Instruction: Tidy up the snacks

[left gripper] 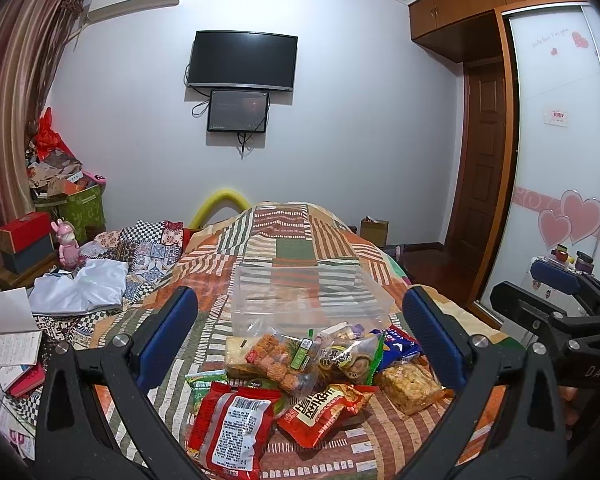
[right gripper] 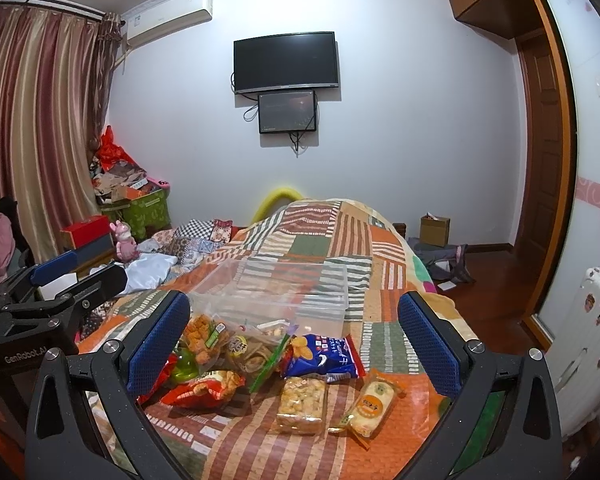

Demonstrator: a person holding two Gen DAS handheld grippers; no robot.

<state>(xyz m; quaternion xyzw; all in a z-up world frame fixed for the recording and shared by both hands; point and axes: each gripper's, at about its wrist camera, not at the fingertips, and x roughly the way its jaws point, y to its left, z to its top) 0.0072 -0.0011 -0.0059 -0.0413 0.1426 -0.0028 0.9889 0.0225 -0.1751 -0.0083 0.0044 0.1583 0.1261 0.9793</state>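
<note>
A pile of snack packets lies on the patchwork bed quilt [left gripper: 292,248]. It holds a red packet [left gripper: 232,424], a red-orange packet [left gripper: 324,408], a clear bag of orange snacks [left gripper: 276,356], a blue packet [right gripper: 324,356], a clear pack of crackers [right gripper: 302,404] and a small yellow packet [right gripper: 370,404]. A clear plastic box [left gripper: 300,296] stands open just behind the pile; it also shows in the right wrist view [right gripper: 284,292]. My left gripper [left gripper: 300,336] is open and empty above the pile. My right gripper [right gripper: 296,340] is open and empty above the pile's right side.
Crumpled bedding and white cloth [left gripper: 84,288] lie left on the bed. Boxes and a pink toy [left gripper: 68,244] stand at the left wall. Books [left gripper: 16,356] lie at the left edge. A wardrobe [left gripper: 560,140] and white case [right gripper: 592,340] are on the right.
</note>
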